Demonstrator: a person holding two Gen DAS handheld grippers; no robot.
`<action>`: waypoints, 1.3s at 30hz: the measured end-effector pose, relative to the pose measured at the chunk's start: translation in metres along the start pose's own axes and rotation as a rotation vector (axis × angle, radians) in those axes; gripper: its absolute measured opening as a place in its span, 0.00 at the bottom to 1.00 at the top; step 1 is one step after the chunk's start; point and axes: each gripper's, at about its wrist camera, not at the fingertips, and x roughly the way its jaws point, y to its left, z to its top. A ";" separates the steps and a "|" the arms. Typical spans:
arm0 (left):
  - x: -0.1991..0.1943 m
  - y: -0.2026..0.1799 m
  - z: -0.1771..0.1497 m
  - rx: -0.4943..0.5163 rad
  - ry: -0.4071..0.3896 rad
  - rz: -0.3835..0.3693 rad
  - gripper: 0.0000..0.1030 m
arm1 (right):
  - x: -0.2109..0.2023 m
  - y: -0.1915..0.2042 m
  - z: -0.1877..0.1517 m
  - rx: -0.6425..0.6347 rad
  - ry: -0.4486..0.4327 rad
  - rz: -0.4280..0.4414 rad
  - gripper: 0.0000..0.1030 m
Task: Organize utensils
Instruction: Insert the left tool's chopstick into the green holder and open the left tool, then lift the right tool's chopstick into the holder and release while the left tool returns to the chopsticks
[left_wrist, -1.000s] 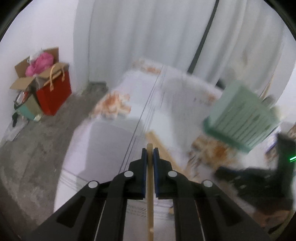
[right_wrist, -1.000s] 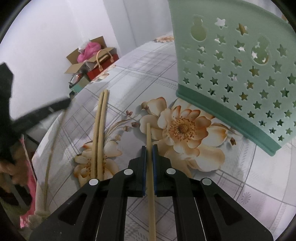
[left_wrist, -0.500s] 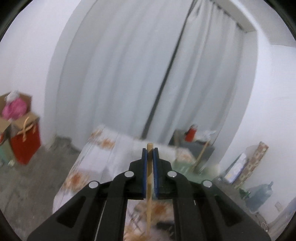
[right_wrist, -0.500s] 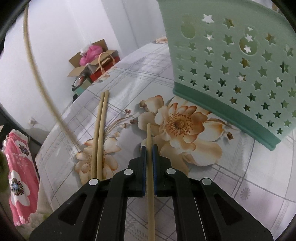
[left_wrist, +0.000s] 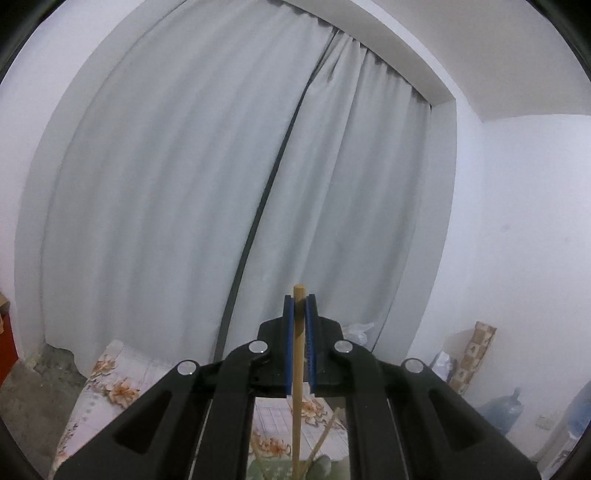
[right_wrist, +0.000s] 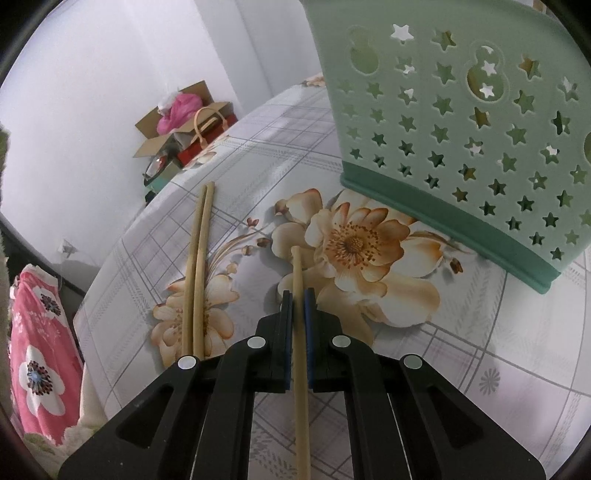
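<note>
One chopstick (right_wrist: 300, 350) is sitting pinched in the right tool (right_wrist: 298, 295), its tip pointing down at the flowered tabletop (right_wrist: 424, 369). Two more chopsticks (right_wrist: 197, 266) are lying side by side just to its left, near the tabletop's edge. The green basket (right_wrist: 461, 147) is standing close on the right. The left tool (left_wrist: 300, 299) is squeezing another chopstick (left_wrist: 297, 387) up high, facing the curtain (left_wrist: 184, 184), with lots of open air around it.
</note>
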 end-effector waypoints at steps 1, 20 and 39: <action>0.011 -0.001 -0.005 0.004 0.007 0.008 0.05 | 0.002 0.001 0.002 0.000 0.001 0.001 0.04; 0.020 0.036 -0.091 -0.135 0.261 0.035 0.27 | -0.003 -0.003 0.000 0.006 -0.006 0.017 0.04; -0.134 0.110 -0.175 -0.172 0.503 0.497 0.41 | 0.012 0.016 0.021 -0.109 0.044 -0.022 0.05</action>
